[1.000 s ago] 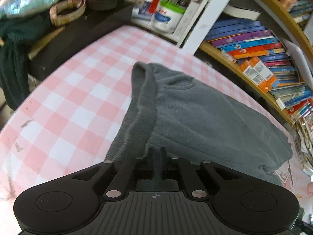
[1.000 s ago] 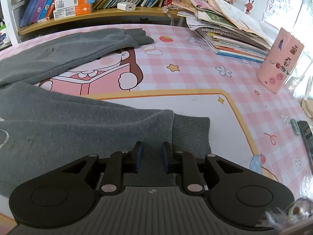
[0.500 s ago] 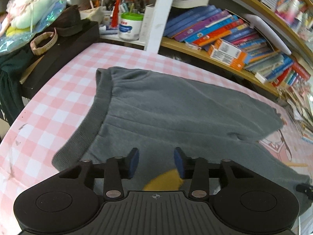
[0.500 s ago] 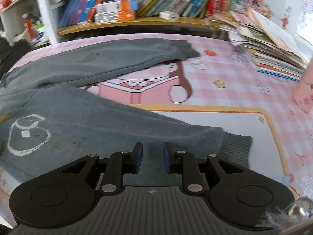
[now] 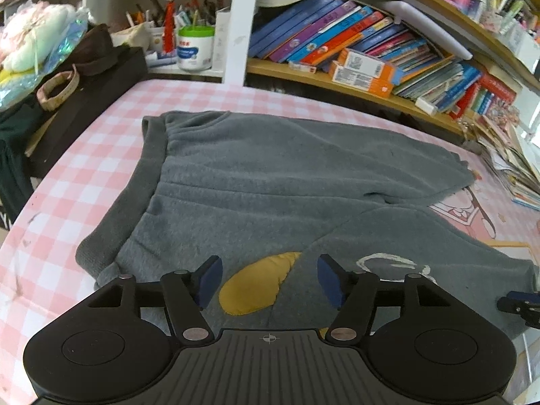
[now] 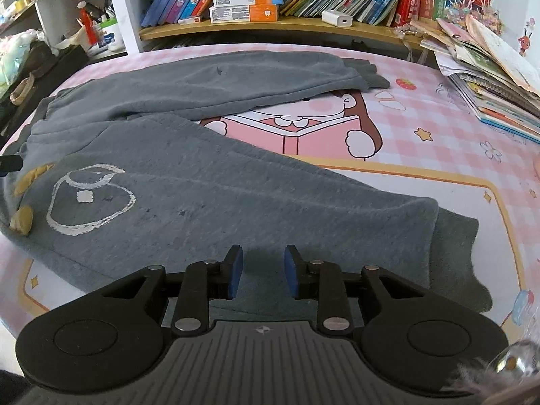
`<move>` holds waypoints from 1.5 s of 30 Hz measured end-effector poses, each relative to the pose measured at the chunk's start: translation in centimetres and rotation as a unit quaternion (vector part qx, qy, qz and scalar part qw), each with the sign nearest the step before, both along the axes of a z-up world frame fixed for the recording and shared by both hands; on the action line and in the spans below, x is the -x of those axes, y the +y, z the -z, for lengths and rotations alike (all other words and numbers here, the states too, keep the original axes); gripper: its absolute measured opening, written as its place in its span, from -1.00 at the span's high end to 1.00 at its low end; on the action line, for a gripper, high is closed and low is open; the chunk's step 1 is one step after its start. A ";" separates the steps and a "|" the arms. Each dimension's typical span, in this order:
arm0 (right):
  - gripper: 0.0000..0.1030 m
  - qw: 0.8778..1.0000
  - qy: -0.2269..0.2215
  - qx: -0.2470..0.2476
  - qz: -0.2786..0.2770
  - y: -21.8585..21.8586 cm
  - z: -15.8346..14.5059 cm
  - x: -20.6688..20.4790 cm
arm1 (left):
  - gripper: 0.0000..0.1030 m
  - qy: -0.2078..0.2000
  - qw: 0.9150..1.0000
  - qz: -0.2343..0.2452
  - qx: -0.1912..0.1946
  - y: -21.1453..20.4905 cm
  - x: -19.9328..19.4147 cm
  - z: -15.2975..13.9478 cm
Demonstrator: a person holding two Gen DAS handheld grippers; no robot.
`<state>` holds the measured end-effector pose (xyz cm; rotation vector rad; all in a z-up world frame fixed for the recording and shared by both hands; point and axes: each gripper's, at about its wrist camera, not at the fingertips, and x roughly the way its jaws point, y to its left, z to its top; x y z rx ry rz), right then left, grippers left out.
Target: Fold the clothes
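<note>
Your left gripper [image 5: 269, 280] hangs over the waist end of the grey trousers [image 5: 270, 182], and its jaws are opening; the blue pads [image 5: 207, 278] stand wide apart and pinch nothing, with only a yellow patch [image 5: 258, 283] of the cloth showing below the gap. Your right gripper [image 6: 262, 271] is above the near leg, close to the ribbed cuff [image 6: 452, 256]. Its jaws are also opening, but the gap is still narrow, and no cloth is caught between the pads.

You have the trousers lying flat on the pink checked tablecloth [image 6: 422, 118]. The waistband [image 5: 135, 189] is at the left side and the two legs spread to the right in a V shape, so the cartoon picture [image 6: 303, 131] on the cloth shows between them. A white outline drawing [image 6: 87, 199] is printed on the near leg, beside the yellow patch. Behind the table you see a shelf of books [image 5: 354, 50], and a pile of magazines [image 6: 489, 77] lies on the far right corner.
</note>
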<state>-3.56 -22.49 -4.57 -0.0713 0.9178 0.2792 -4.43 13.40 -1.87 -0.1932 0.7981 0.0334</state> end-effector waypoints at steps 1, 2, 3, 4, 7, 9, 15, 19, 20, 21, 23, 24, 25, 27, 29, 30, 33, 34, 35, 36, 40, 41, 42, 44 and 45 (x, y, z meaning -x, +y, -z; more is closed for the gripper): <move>0.50 1.000 0.000 0.001 0.001 0.3 0.0 0.1 | -0.30 -0.001 1.000 0.000 0.001 0.0 0.2 0.0; 0.50 1.000 0.000 0.001 0.000 0.5 -0.1 0.3 | -0.32 -0.001 1.000 0.000 0.003 0.2 0.6 0.0; 0.50 1.000 0.001 0.002 -0.002 0.9 -0.1 0.5 | -0.33 -0.002 1.000 0.000 0.004 0.4 0.9 0.0; 0.50 1.000 0.001 0.005 -0.005 1.3 -0.1 0.7 | -0.33 -0.002 1.000 0.000 0.006 0.5 1.3 0.1; 0.50 1.000 0.008 0.020 -0.003 2.3 0.3 1.2 | -0.35 -0.001 1.000 -0.011 0.009 1.7 2.3 0.4; 0.50 1.000 0.012 0.027 0.009 2.5 0.5 1.4 | -0.35 0.002 1.000 -0.024 0.017 2.7 2.8 0.4; 0.49 0.998 0.018 0.043 0.050 2.4 0.6 2.0 | -0.36 -0.003 0.998 -0.055 0.043 5.9 4.0 0.3; 0.43 0.996 0.017 0.061 0.064 2.9 0.6 2.5 | -0.36 -0.001 0.996 -0.066 0.054 7.4 4.7 0.6; 0.42 0.995 0.017 0.066 0.066 3.0 0.6 2.4 | -0.36 0.000 0.996 -0.070 0.057 7.8 4.9 0.7; 0.41 0.995 0.018 0.067 0.071 3.0 0.6 2.3 | -0.36 0.001 0.995 -0.075 0.062 8.2 4.9 0.8; 0.41 0.995 0.016 0.056 0.082 2.9 0.3 2.5 | -0.36 0.002 0.994 -0.086 0.073 9.0 5.0 0.9; 0.41 0.995 0.012 0.048 0.088 2.9 0.0 2.8 | -0.36 0.003 0.993 -0.091 0.079 9.4 5.1 1.0; 0.41 0.995 0.008 0.040 0.093 2.9 -0.3 3.1 | -0.36 0.003 0.992 -0.097 0.084 9.7 5.1 1.1; 0.41 0.995 -0.003 0.032 0.090 3.3 -0.9 4.0 | -0.36 0.003 0.989 -0.108 0.100 10.5 5.2 1.3; 0.39 0.996 -0.013 0.033 0.081 4.1 -1.3 4.9 | -0.33 0.007 0.986 -0.119 0.113 11.2 5.1 1.7; 0.37 0.996 -0.017 0.032 0.076 4.6 -1.5 5.4 | -0.31 0.010 0.985 -0.124 0.119 11.5 5.1 1.9; 0.16 0.998 -0.030 0.028 0.057 5.8 -2.1 6.6 | -0.27 0.018 0.979 -0.138 0.150 12.3 4.9 2.6; 0.12 0.998 -0.034 0.028 0.051 6.2 -2.3 6.9 | -0.27 0.021 0.977 -0.142 0.159 12.5 4.8 2.8; 0.11 0.998 -0.039 0.029 0.046 6.6 -2.5 7.3 | -0.27 0.023 0.975 -0.145 0.166 12.7 4.8 3.0; 0.08 0.998 -0.042 0.030 0.044 6.8 -2.6 7.5 | -0.26 0.023 0.974 -0.147 0.172 12.9 4.8 3.2; -0.01 0.998 -0.048 0.029 0.041 7.4 -2.9 8.4 | -0.23 0.018 0.967 -0.161 0.198 13.6 4.6 3.4; -0.01 0.997 -0.049 0.029 0.043 7.4 -2.9 8.6 | -0.22 0.016 0.963 -0.169 0.208 13.9 4.6 3.5; -0.01 0.997 -0.049 0.029 0.045 7.4 -2.9 8.7 | -0.21 0.015 0.960 -0.176 0.218 14.1 4.5 3.6; -0.01 0.997 -0.049 0.029 0.052 7.4 -3.0 8.9 | -0.12 0.013 0.952 -0.192 0.237 14.6 4.4 3.8; -0.01 0.997 -0.048 0.029 0.056 7.3 -3.0 9.0 | -0.10 0.011 0.949 -0.199 0.244 14.9 4.3 3.8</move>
